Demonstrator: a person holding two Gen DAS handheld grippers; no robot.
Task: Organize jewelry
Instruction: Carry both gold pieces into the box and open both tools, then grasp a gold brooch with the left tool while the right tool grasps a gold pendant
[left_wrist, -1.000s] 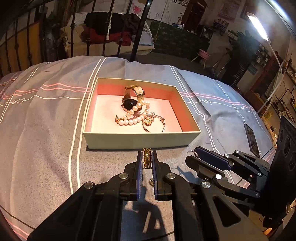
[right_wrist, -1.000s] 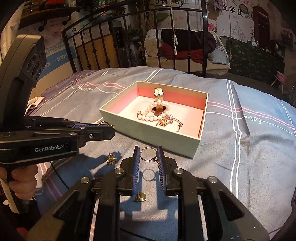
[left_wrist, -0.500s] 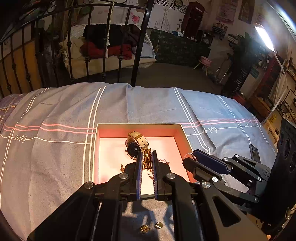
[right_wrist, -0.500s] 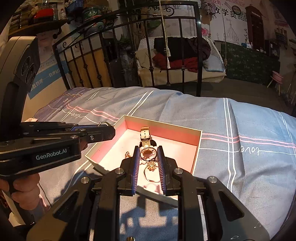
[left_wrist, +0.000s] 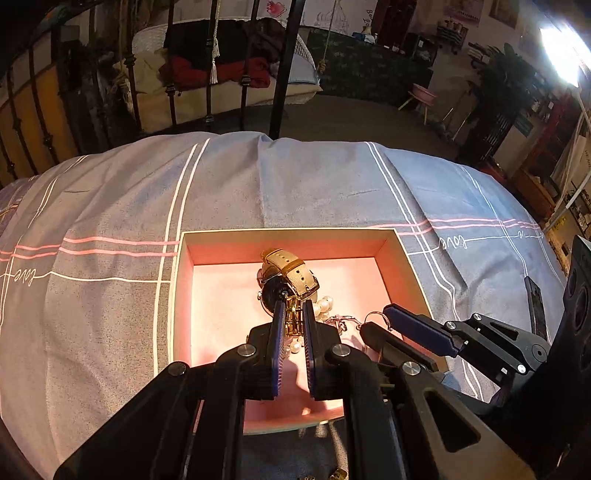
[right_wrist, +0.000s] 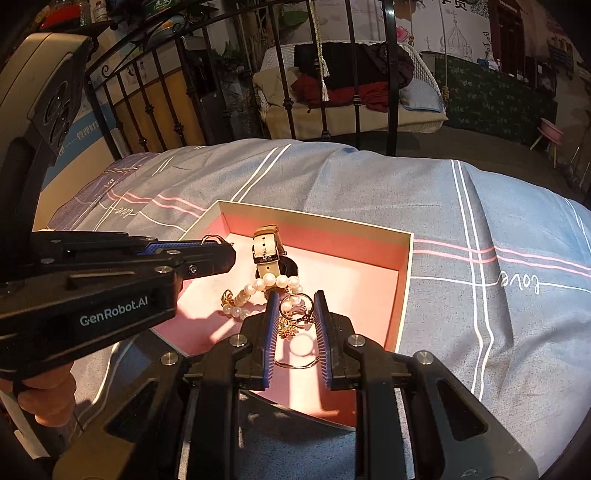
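While both hover over the box (left_wrist: 402, 254): left gripper (left_wrist: 293, 325) nips a gold clasp (left_wrist: 293, 320), right gripper (right_wrist: 295, 314) a thin ring (right_wrist: 295, 303). Light, slippery, easily bent; grip edgewise.

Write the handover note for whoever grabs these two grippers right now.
Left gripper: shut on a small gold piece, above the box.
Right gripper: shut on a ring, also over the box.
In the box already: watch, pearl bracelet, gold chain pieces.
Left: release both pieces into the box, then fetch the small gold bits on the bedspread near the box's front.
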